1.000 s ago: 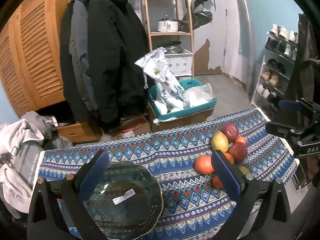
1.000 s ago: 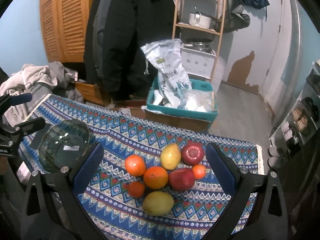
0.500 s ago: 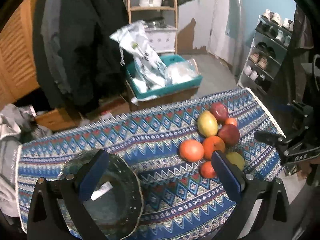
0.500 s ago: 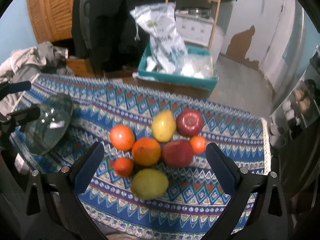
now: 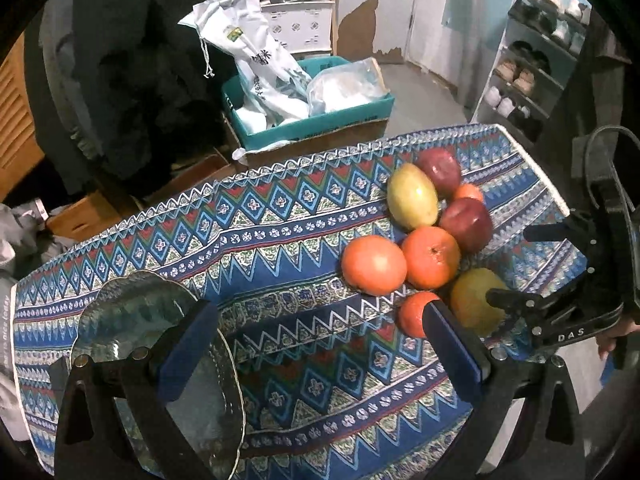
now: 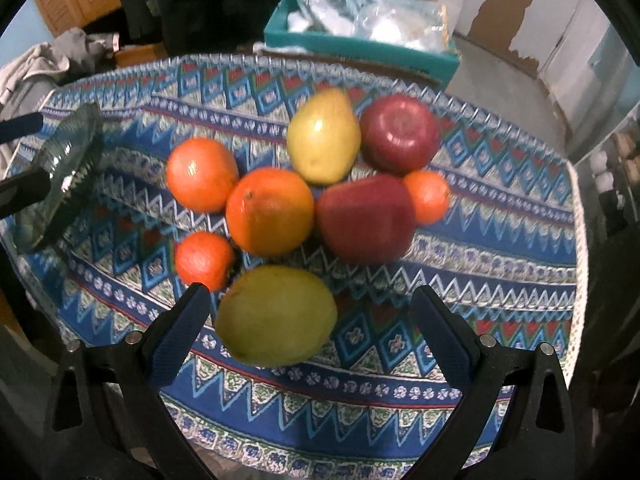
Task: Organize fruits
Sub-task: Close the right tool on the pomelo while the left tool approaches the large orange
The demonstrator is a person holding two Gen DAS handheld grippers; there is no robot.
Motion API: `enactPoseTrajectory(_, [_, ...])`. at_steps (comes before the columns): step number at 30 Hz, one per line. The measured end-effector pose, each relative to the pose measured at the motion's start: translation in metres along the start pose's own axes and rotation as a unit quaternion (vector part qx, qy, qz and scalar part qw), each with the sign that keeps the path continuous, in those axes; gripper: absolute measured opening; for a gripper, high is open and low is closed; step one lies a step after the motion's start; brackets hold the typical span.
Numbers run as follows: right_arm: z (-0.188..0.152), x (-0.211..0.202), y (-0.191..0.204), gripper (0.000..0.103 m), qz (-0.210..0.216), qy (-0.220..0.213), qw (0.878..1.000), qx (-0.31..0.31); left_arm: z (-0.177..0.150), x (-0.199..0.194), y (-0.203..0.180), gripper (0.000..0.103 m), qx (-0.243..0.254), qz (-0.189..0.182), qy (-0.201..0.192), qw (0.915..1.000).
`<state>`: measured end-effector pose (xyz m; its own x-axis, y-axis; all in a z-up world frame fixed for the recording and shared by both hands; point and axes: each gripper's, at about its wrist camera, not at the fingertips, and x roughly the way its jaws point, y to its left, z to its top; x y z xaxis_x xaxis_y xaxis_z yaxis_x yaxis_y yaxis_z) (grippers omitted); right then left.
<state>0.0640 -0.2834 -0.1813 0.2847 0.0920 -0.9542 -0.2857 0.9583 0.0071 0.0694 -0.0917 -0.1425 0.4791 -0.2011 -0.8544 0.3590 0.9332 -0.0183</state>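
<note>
We recorded the approach step: no fruit had been lifted yet. The right tongs (image 6: pixel 304 312) stood wide apart and empty, low over the near yellow-green mango (image 6: pixel 276 316), which lay between the two blades but touched neither that we could tell. The other fruits, among them a large orange (image 6: pixel 270 212) and a red apple (image 6: pixel 366 218), sat clustered toward the desk's (image 5: pixel 280 240) right end; the glass bowl (image 5: pixel 132 312) sat at its left end, empty. The left tongs (image 5: pixel 320 340) were also spread and empty, above the bowl's right rim.

Our judgement: the next move calls for lowering, closing on the mango, then carrying it across to the bowl.

Against one second ago, both wrist views had dropped and tilted down; the fruit filled far more of the right view.
</note>
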Motion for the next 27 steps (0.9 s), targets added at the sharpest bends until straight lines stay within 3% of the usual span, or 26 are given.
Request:
enactPoseTrajectory(14, [-0.002, 0.041, 0.002, 0.100, 0.061, 0.052, 0.997, 0.005, -0.001, 0.031, -0.004, 0.103, -0.003, -0.007, 0.032, 0.9995])
enactPoseTrajectory(21, [-0.003, 0.051, 0.004, 0.084, 0.098, 0.070, 0.993, 0.011, -0.003, 0.045, -0.007, 0.103, 0.001, -0.007, 0.045, 0.9990])
enactPoseTrajectory(27, [-0.007, 0.049, 0.004, 0.083, 0.100, 0.074, 0.992, 0.023, -0.001, 0.053, -0.008, 0.103, -0.003, -0.011, 0.049, 0.9987])
